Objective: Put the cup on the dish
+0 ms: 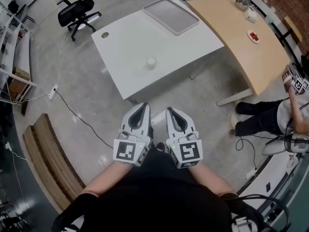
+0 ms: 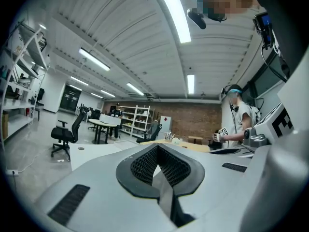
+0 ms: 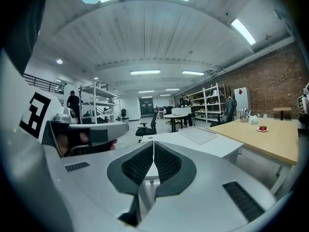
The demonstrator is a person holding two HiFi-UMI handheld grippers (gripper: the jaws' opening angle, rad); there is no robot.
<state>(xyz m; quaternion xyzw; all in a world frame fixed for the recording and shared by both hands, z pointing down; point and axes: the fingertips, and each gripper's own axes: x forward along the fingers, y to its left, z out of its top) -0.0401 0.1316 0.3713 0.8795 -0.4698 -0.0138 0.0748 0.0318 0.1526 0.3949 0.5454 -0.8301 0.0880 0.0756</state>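
- Both tools, the left gripper and the right gripper, are held side by side at the near edge of a white table.
- On each, the jaws are pressed together, with nothing pinched.
- A white cup is seen upright mid-table, well apart from both.
- A grey tray is set at the far right corner, apart from the cup.
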